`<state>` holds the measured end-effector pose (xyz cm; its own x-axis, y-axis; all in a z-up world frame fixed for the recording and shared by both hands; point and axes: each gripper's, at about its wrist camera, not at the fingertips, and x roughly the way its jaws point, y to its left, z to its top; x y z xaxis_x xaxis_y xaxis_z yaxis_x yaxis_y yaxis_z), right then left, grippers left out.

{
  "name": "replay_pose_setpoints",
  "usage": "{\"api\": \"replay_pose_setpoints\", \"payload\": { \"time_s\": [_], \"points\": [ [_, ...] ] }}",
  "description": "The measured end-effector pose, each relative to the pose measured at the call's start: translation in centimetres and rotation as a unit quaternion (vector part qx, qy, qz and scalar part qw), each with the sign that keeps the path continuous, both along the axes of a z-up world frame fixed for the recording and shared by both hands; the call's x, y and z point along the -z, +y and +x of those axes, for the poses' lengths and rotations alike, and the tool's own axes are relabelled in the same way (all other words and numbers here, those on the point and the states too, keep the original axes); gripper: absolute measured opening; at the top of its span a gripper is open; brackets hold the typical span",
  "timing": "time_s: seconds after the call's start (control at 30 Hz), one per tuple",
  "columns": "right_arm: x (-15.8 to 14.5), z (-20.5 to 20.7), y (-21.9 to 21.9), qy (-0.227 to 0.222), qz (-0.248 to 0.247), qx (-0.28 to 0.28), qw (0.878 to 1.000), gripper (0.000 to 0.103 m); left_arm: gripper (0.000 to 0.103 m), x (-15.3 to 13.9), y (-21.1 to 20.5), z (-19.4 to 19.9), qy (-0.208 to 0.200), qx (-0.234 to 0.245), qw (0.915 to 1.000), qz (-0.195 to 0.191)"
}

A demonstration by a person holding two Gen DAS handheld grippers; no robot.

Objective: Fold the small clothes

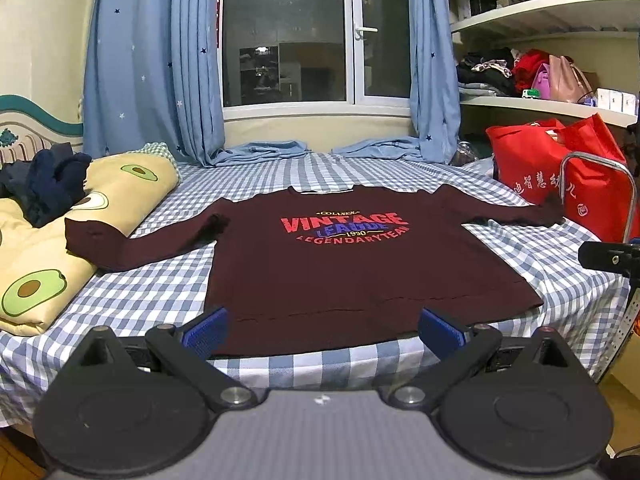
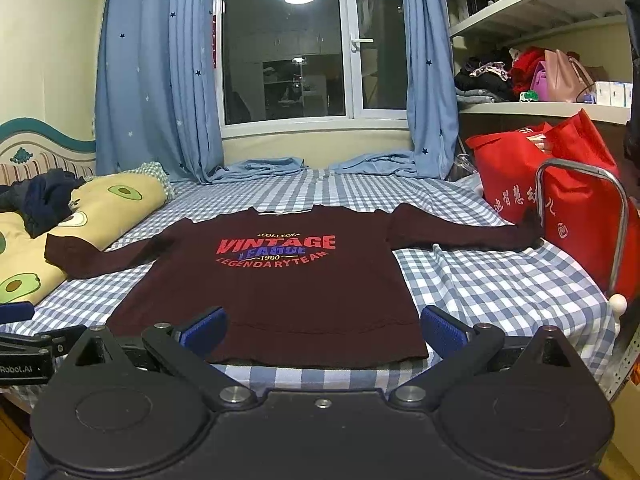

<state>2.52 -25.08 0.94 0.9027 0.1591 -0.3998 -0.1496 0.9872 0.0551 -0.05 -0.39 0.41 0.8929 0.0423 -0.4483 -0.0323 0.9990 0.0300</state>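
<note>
Sweater [image 1: 352,256]: maroon, long-sleeved, lying flat and face up on the checked bedsheet [image 1: 540,264], both sleeves spread outward, hem toward us. We judge folding has not begun. The left sleeve end [image 1: 86,236] rests on the avocado-print quilt [image 1: 44,280], and the right sleeve end [image 2: 528,236] touches the red bag [image 2: 516,184]. Either cuff could drag or snag there when lifted, pulling the body askew. A pinch that also catches the sheet would wrinkle the fold.

We hold the left gripper [image 1: 322,330] level, just short of the hem, facing the sweater's lower left; its blue pads [image 1: 206,334] stand wide apart and hold nothing. The right gripper [image 2: 322,330] sits likewise at the near edge, lower right, released and empty. Both aim across the bed toward the window [image 2: 288,44].
</note>
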Motion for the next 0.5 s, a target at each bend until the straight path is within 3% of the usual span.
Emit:
{"api": "replay_pose_setpoints", "payload": {
  "time_s": [0.5],
  "points": [
    [-0.2, -0.29, 0.01, -0.004, -0.001, 0.002, 1.0, 0.103, 0.103, 0.17, -0.01, -0.09, 0.001, 0.001, 1.0, 0.0]
  ]
}}
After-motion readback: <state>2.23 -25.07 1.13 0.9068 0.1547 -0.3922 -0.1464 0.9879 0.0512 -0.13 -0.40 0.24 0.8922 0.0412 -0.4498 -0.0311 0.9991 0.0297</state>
